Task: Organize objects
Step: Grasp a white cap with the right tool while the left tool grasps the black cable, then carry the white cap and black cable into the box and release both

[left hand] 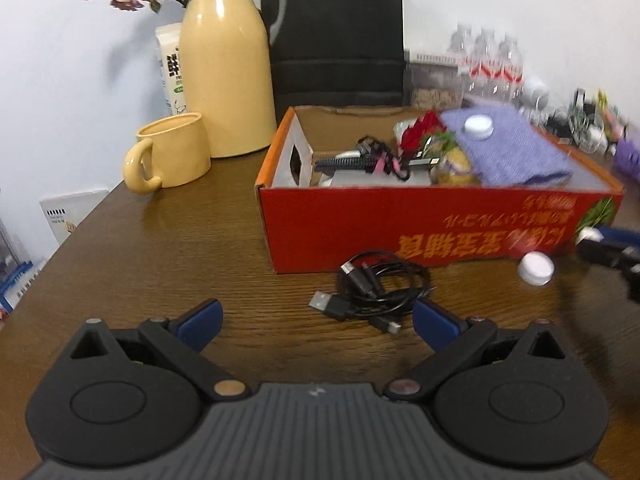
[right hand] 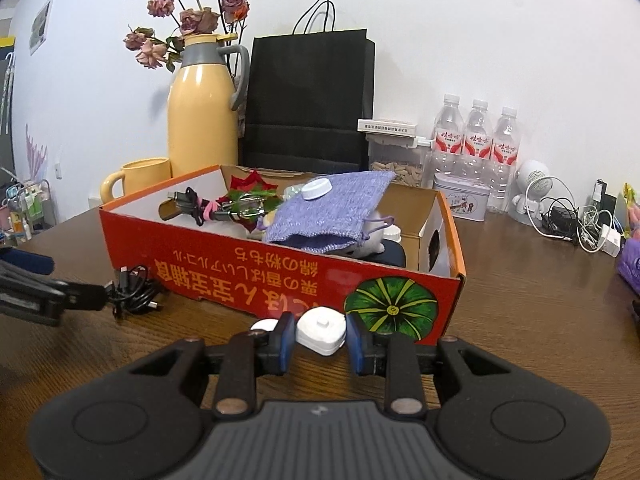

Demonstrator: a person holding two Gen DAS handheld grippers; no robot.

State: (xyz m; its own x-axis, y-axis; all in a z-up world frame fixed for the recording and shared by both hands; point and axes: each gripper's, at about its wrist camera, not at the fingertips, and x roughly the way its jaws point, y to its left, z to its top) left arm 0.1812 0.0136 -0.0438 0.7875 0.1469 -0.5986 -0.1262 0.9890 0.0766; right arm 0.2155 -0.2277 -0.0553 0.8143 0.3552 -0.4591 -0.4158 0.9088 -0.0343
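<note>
The right gripper (right hand: 320, 340) pinches a small white cap (right hand: 321, 330), light, rigid and smooth, across its sides just before the red box (right hand: 280, 280), while the spread left gripper (left hand: 316, 320) faces the limp black cable (left hand: 376, 288) mid-desk (left hand: 160, 248), best taken at its bundled coil

The box (right hand: 280, 280) sits on the bench (right hand: 520, 320), and in it a pouch (right hand: 332, 216) lies over the other contents with a cap (right hand: 317, 190) on top. Behind the box stand a jug (right hand: 202, 120) and, to its right, a paper bag (right hand: 308, 100); a mug (right hand: 136, 178) sits before the jug (left of the box). Three bottles (right hand: 476, 140) stand at the wall right of the bag. In front of the box lies a coiled cable (left hand: 376, 288), left of the right gripper (right hand: 320, 340), which has a small puck (right hand: 322, 330) between its fingers. The left gripper (left hand: 316, 320) hovers just before the cable.
</note>
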